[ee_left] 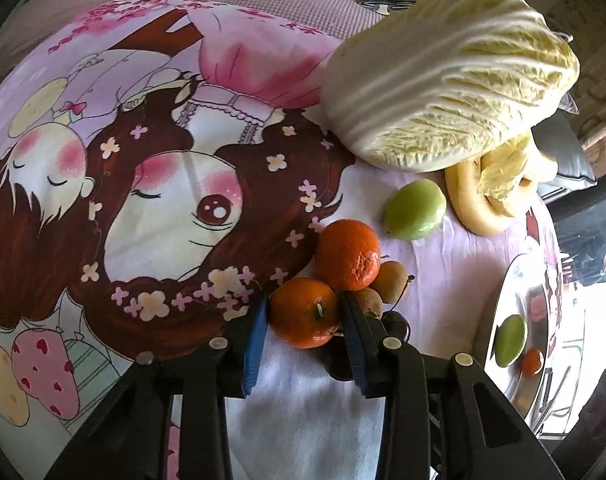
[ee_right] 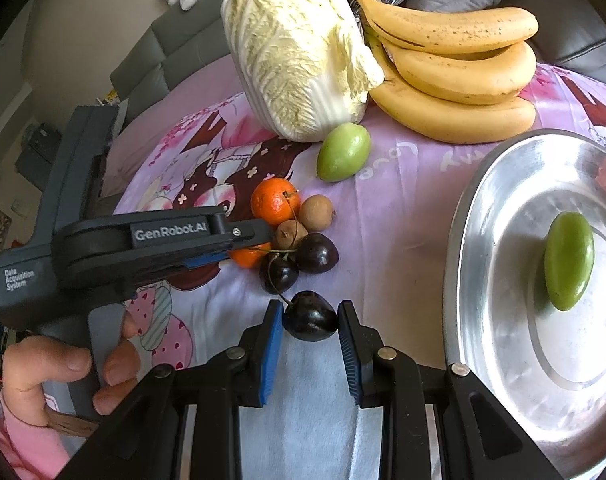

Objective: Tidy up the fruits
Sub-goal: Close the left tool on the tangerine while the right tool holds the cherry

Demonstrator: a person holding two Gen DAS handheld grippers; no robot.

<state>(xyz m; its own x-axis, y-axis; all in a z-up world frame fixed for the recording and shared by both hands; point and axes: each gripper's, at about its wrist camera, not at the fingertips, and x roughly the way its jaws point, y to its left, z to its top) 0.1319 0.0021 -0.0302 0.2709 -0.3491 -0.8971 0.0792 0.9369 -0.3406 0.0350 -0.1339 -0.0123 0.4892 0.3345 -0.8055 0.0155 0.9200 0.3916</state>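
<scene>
Right wrist view is showing the right gripper (ee_right: 310, 320) bracketing a dark cherry (ee_right: 310, 316) on the cartoon-print cloth (ee_right: 403, 216), its blue pads standing apart on either side with only slivers of gap, not yet pinching; the left gripper (ee_left: 303, 312) is likewise straddling the nearer orange (ee_left: 303, 312), its jaws spread and seemingly just grazing the peel. Doing this step well probably means closing gently and squarely across each fruit's widest part; the cherry is soft and round and could squirt free or bruise; its stem is trailing toward the two other cherries (ee_right: 299, 264), so lifting straight up should avoid dragging them. A second orange (ee_right: 275, 202) and two small brown fruits (ee_right: 317, 212) are crowding the same cluster near the cloth's middle; a green fruit (ee_right: 343, 152) is lying just beyond, beside the cabbage (ee_right: 299, 48) and the bananas (ee_right: 455, 76) at the far edge. At the right edge the metal tray (ee_right: 499, 360) is holding one green fruit (ee_right: 569, 260) and nothing else clearly identifiable.
</scene>
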